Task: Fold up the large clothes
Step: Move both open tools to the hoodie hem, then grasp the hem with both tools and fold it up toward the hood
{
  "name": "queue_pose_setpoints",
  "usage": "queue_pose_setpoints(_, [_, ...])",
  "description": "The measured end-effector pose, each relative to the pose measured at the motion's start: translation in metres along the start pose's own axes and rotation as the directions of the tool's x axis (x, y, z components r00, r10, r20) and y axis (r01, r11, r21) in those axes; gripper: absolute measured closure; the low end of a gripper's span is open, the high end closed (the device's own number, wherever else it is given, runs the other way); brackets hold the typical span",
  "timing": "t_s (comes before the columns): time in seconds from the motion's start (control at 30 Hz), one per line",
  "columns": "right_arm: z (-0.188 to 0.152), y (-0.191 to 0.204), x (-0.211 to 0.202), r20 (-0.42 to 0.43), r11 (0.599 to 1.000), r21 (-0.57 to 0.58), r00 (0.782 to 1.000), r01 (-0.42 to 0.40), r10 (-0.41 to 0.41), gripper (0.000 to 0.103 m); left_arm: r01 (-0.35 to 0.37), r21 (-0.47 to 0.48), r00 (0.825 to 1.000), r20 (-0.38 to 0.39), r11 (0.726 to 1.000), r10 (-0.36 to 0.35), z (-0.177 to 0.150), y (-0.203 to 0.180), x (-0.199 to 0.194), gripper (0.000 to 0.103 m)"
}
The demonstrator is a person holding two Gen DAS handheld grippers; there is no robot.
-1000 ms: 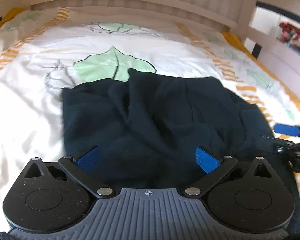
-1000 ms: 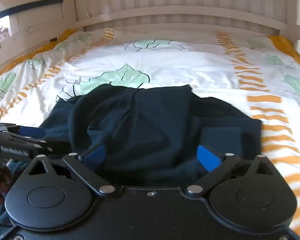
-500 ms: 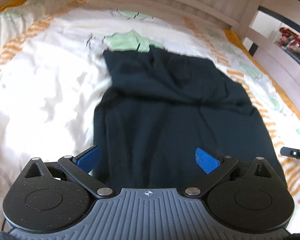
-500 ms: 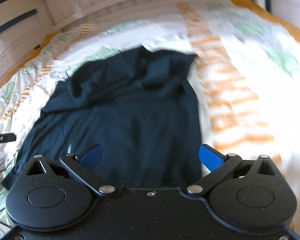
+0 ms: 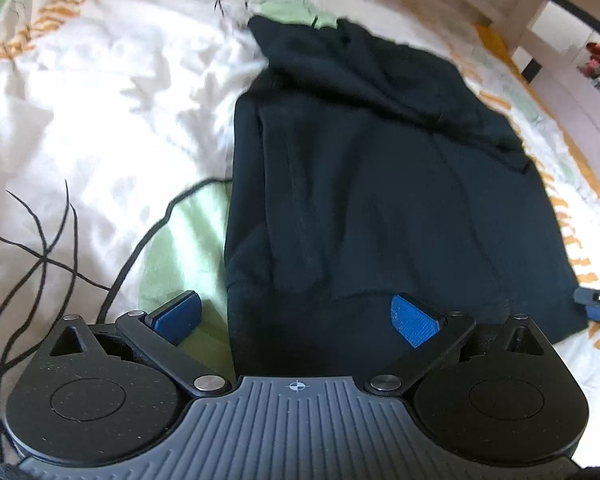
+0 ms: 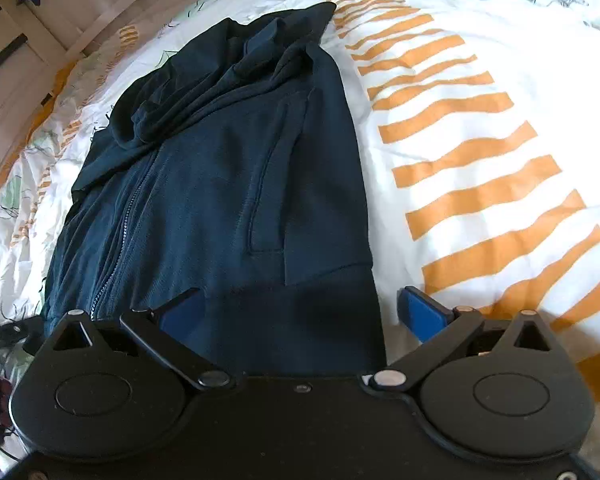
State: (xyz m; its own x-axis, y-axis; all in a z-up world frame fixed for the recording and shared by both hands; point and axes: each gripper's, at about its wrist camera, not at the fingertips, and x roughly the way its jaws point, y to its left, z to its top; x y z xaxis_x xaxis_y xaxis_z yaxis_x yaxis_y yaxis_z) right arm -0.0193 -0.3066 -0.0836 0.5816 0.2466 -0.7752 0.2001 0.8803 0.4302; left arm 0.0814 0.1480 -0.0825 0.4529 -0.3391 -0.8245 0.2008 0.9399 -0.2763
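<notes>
A dark navy zip-up jacket (image 5: 380, 184) lies stretched lengthwise on the bed, its far end bunched. In the right wrist view the jacket (image 6: 220, 184) shows its zipper and a side pocket. My left gripper (image 5: 296, 316) is open over the jacket's near left corner, one finger over the bedsheet, one over the cloth. My right gripper (image 6: 300, 312) is open over the near right corner, the right finger over the sheet. Neither gripper holds cloth. The right gripper's tip shows at the right edge of the left wrist view (image 5: 596, 304).
The bedsheet (image 6: 480, 120) is white with orange stripes and green leaf prints (image 5: 180, 248). A slatted wooden headboard (image 6: 100, 8) stands at the far end. A bed rail (image 5: 540, 12) runs at the upper right.
Both grippers pulled back toward the bed's near end and tilted down. The jacket went from a bunched heap to lying stretched out long. Both grippers stayed open.
</notes>
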Motion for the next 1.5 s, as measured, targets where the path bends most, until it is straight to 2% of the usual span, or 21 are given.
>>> queue_pose_setpoints(0.17, [0.001, -0.009, 0.004, -0.007, 0.998, 0.041, 0.999, -0.04, 0.04, 0.0, -0.049, 0.046, 0.998, -0.027, 0.998, 0.05, 0.001, -0.009, 0.015, 0.0])
queue_pose_setpoints(0.33, [-0.001, -0.015, 0.004, 0.007, 0.996, 0.061, 0.997, -0.071, 0.07, 0.0, -0.078, 0.07, 0.997, -0.023, 0.995, 0.079, 0.001, -0.016, 0.022, 0.0])
queue_pose_setpoints(0.63, [-0.002, -0.007, 0.007, 0.009, 0.999, -0.001, 0.999, -0.034, 0.034, 0.0, -0.113, 0.069, 0.994, 0.002, 0.991, 0.113, -0.001, -0.021, 0.027, 0.0])
queue_pose_setpoints(0.93, [-0.002, -0.004, 0.008, 0.005, 1.0, -0.016, 1.0, -0.025, 0.025, 0.0, -0.121, 0.059, 0.993, 0.003, 0.991, 0.121, 0.0, -0.022, 0.027, 0.0])
queue_pose_setpoints(1.13, [-0.002, -0.008, 0.004, -0.002, 0.996, 0.0, 0.996, -0.088, 0.088, 0.0, -0.096, 0.038, 0.995, 0.006, 0.995, 0.095, 0.001, -0.017, 0.024, 0.001])
queue_pose_setpoints(1.17, [-0.003, -0.007, 0.004, -0.005, 0.994, -0.003, 0.994, -0.106, 0.106, 0.001, -0.093, 0.037, 0.996, 0.012, 0.995, 0.093, 0.0, -0.018, 0.023, 0.003])
queue_pose_setpoints(1.23, [-0.004, -0.005, 0.002, -0.003, 0.994, -0.017, 0.994, -0.106, 0.106, 0.012, -0.08, 0.041, 0.996, 0.03, 0.996, 0.079, -0.003, -0.02, 0.018, 0.019])
queue_pose_setpoints(1.3, [-0.006, -0.001, 0.0, 0.003, 0.996, -0.039, 0.997, -0.078, 0.078, 0.034, -0.078, 0.04, 0.996, 0.047, 0.996, 0.076, -0.006, -0.023, 0.014, 0.031])
queue_pose_setpoints(1.33, [-0.007, 0.0, 0.0, 0.006, 0.997, -0.046, 0.998, -0.067, 0.068, 0.038, -0.079, 0.039, 0.995, 0.056, 0.996, 0.077, -0.007, -0.024, 0.012, 0.035])
queue_pose_setpoints(1.37, [-0.007, 0.0, 0.0, 0.008, 0.997, -0.047, 0.998, -0.066, 0.067, 0.042, -0.079, 0.033, 0.995, 0.066, 0.996, 0.077, -0.008, -0.023, 0.01, 0.045])
queue_pose_setpoints(1.43, [-0.007, 0.0, -0.001, 0.015, 0.998, -0.041, 0.999, -0.052, 0.052, 0.054, -0.06, 0.008, 0.995, 0.083, 0.998, 0.059, -0.009, -0.02, 0.006, 0.056])
queue_pose_setpoints(1.47, [-0.007, -0.001, -0.002, 0.021, 0.998, -0.034, 0.999, -0.046, 0.047, 0.063, -0.055, -0.003, 0.994, 0.096, 0.998, 0.056, -0.009, -0.019, 0.002, 0.063])
queue_pose_setpoints(1.5, [-0.007, -0.002, -0.003, 0.027, 0.998, -0.026, 0.998, -0.051, 0.052, 0.071, -0.053, -0.017, 0.992, 0.113, 0.998, 0.055, -0.01, -0.017, -0.001, 0.081])
